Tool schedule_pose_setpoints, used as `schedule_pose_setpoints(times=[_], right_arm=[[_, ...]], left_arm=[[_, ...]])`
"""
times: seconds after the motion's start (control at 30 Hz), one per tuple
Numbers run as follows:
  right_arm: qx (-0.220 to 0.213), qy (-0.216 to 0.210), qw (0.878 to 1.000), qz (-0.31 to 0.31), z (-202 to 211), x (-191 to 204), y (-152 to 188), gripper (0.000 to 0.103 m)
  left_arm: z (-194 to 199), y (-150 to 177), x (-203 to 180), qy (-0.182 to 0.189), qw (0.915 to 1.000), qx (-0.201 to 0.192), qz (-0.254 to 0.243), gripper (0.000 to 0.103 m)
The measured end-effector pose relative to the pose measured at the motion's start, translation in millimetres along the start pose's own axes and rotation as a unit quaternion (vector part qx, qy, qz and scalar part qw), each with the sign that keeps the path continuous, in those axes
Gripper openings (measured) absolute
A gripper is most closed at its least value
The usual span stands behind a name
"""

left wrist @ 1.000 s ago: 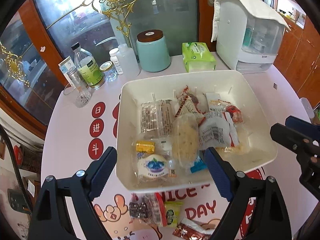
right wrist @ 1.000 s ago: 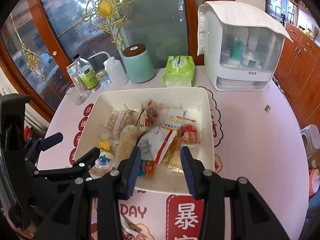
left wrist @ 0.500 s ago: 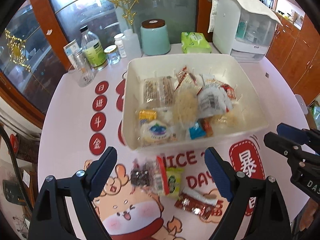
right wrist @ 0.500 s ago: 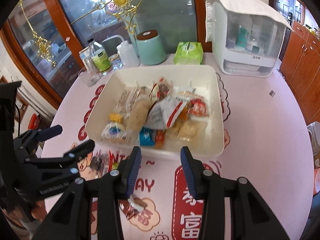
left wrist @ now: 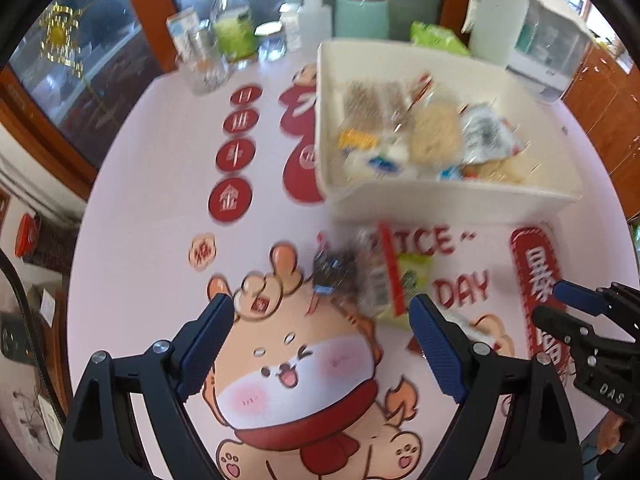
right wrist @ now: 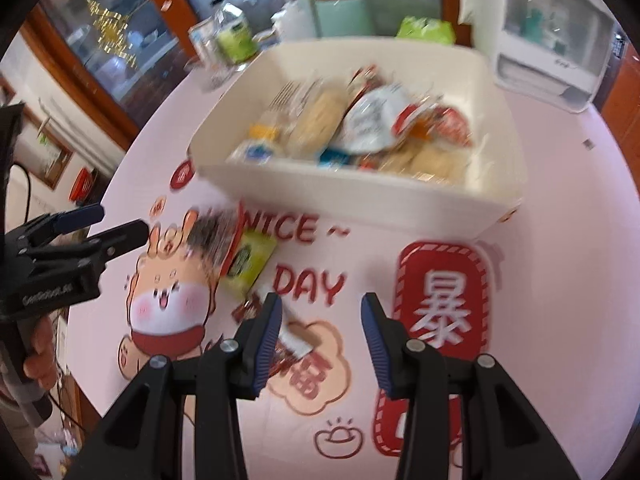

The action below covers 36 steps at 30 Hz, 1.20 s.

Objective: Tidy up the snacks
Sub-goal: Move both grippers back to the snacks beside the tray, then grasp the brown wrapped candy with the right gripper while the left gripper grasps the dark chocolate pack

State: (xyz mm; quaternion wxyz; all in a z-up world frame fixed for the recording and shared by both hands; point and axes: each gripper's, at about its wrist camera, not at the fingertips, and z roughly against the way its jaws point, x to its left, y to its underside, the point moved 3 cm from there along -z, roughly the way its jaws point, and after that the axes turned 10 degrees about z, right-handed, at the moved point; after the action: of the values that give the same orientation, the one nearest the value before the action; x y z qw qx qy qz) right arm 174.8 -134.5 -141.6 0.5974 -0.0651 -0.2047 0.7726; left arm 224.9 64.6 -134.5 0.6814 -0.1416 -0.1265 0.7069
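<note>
A white bin holds several wrapped snacks. In front of it on the pink table lie a clear pack with a red stripe, a green packet and a red-brown packet. My left gripper is open and empty, just short of the clear pack. My right gripper is open and empty, its left finger over the red-brown packet. Each gripper shows in the other's view: the right one and the left one. Both views are blurred.
Bottles and jars, a teal canister, a green tissue pack and a white appliance stand behind the bin. The table mat has cartoon prints. Wooden cabinets ring the table.
Both grippers have pulled back from over the bin toward the near side of the table and dropped lower. The loose packets now lie right at the fingertips. Jaws stay open.
</note>
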Motion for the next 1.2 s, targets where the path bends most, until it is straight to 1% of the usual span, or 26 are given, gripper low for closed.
schedule_pose_setpoints(times=[0.1, 0.33, 0.4, 0.57, 0.83, 0.93, 1.0, 1.03, 1.07, 1.1, 1.17, 1.2], right_arm=[[0.014, -0.009, 1.0, 0.017, -15, 14, 6, 0.042], [0.056, -0.025, 0.996, 0.068, -56, 43, 16, 0.042], [0.063, -0.024, 0.994, 0.082, -63, 49, 18, 0.042], [0.075, -0.006, 0.99, 0.121, -77, 61, 19, 0.042], [0.083, -0.01, 0.988, 0.129, -91, 66, 21, 0.042], [0.079, -0.005, 0.987, 0.137, -92, 68, 19, 0.042], [0.078, 0.001, 0.986, 0.146, -93, 72, 22, 0.042], [0.077, 0.005, 0.986, 0.151, -93, 74, 23, 0.042], [0.075, 0.008, 0.985, 0.156, -95, 82, 26, 0.042], [0.074, 0.011, 0.984, 0.161, -95, 84, 28, 0.042], [0.07, 0.017, 0.983, 0.167, -96, 89, 32, 0.041], [0.068, 0.018, 0.984, 0.166, -97, 91, 34, 0.04]], left_arm=[[-18, 8, 14, 0.002, 0.9997, 0.022, 0.014, 0.089], [-46, 5, 36, 0.003, 0.9978, 0.046, 0.048, 0.089], [-52, 2, 38, 0.007, 0.9972, 0.05, 0.055, 0.088], [-72, -5, 35, 0.01, 0.9963, 0.059, 0.062, 0.089], [-99, -18, 23, 0.016, 0.996, 0.067, 0.057, 0.088], [-106, -21, 15, 0.021, 0.9963, 0.07, 0.045, 0.082], [-110, -22, 10, 0.022, 0.9964, 0.072, 0.038, 0.072], [-113, -22, 8, 0.025, 0.9962, 0.076, 0.037, 0.07], [-116, -22, 6, 0.028, 0.9958, 0.079, 0.037, 0.065], [-119, -21, 6, 0.029, 0.9955, 0.082, 0.037, 0.061], [-121, -20, 0, 0.025, 0.9966, 0.073, 0.03, 0.055], [-121, -20, -1, 0.027, 0.9968, 0.071, 0.027, 0.049]])
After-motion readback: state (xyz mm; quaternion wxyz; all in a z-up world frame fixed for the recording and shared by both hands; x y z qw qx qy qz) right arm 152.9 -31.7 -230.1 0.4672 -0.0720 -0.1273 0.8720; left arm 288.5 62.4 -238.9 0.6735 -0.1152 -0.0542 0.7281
